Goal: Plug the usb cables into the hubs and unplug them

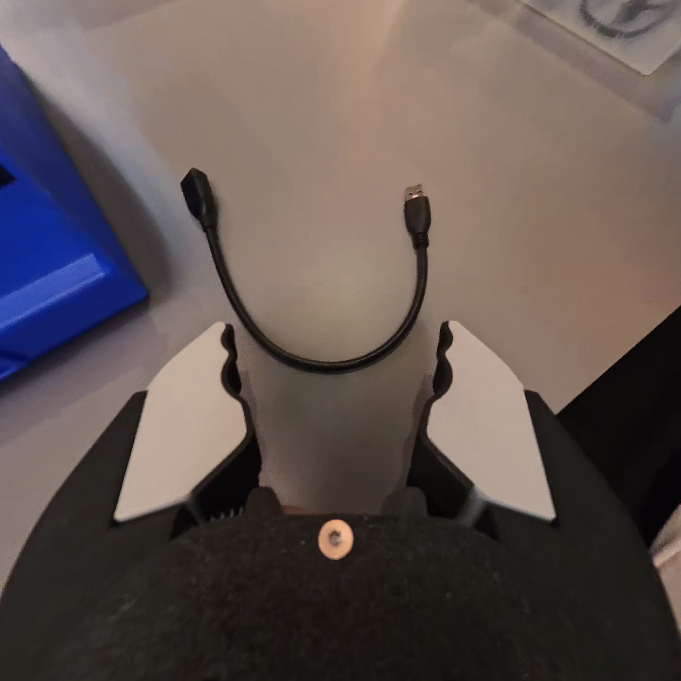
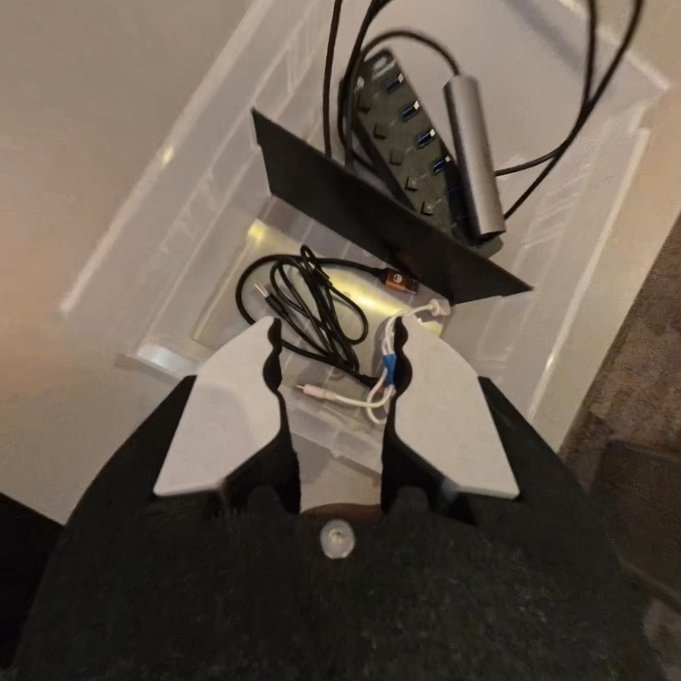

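In the left wrist view a short black USB cable [image 1: 317,363] lies in a U on the white table, its metal plug [image 1: 414,193] at the right end and a black socket end [image 1: 197,184] at the left. My left gripper [image 1: 337,326] is open and empty, just above the cable's bend. In the right wrist view my right gripper [image 2: 337,322] is open and empty over a clear plastic bin [image 2: 191,228]. The bin holds a coiled black cable [image 2: 313,313] with a copper plug [image 2: 400,283] and a white cable [image 2: 383,387]. Behind a black divider [image 2: 368,217] lie a black multi-port hub [image 2: 405,136] and a slim grey hub [image 2: 473,158].
A blue box [image 1: 55,265] stands on the table at the left in the left wrist view. A clear bin corner [image 1: 597,33] with cables shows at the top right. The table's edge drops to dark floor at the right [image 1: 626,387]. Carpet [image 2: 634,368] lies right of the bin.
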`<state>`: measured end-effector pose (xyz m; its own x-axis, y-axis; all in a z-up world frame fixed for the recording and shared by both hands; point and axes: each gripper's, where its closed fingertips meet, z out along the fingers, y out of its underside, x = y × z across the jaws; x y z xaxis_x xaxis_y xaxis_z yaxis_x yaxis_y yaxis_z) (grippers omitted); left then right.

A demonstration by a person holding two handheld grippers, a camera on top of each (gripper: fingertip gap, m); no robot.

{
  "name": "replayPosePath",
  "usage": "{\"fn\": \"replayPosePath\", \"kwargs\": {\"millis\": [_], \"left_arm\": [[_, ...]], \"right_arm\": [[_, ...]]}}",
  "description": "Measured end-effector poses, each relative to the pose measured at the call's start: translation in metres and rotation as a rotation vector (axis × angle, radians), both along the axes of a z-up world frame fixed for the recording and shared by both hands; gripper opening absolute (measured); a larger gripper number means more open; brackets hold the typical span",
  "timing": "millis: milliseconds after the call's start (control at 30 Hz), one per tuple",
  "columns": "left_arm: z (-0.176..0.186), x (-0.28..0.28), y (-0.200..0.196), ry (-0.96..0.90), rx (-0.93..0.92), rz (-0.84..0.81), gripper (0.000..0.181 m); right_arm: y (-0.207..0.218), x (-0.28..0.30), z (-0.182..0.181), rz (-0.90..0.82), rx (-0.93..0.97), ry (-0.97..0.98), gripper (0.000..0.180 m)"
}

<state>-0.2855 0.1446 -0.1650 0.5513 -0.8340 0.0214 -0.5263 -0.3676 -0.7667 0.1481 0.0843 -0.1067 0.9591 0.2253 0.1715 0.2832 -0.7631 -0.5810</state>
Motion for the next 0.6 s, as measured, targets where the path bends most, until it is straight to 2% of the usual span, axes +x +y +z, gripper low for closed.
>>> {"fn": "replayPosePath", "kwargs": {"millis": [33,100,200,267,333,467,600], "left_arm": [[0.0,-0.001,0.002,-0.001,-0.004,0.012,0.103],[-0.003,-0.002,0.008,0.022,-0.004,0.034,0.106],[-0.014,0.003,0.009,0.064,-0.039,0.008,0.112],[-0.023,0.006,0.008,0.086,-0.083,-0.016,0.112],[-0.032,0.006,0.008,0.127,-0.106,-0.041,0.109],[-0.033,0.008,0.011,0.165,-0.076,-0.077,0.099],[-0.031,0.009,0.01,0.165,-0.071,-0.104,0.08]], "right_arm": [[-0.005,-0.006,0.012,-0.046,0.083,0.048,0.055],[-0.015,-0.036,0.034,-0.08,0.261,0.18,0.05],[-0.036,-0.13,0.051,0.1,0.476,0.505,0.043],[-0.055,-0.19,0.047,0.25,0.49,0.715,0.04],[-0.064,-0.227,0.042,0.327,0.489,0.83,0.037],[-0.068,-0.266,0.028,0.456,0.397,0.864,0.038],[-0.055,-0.282,-0.001,0.563,0.307,0.629,0.042]]}}
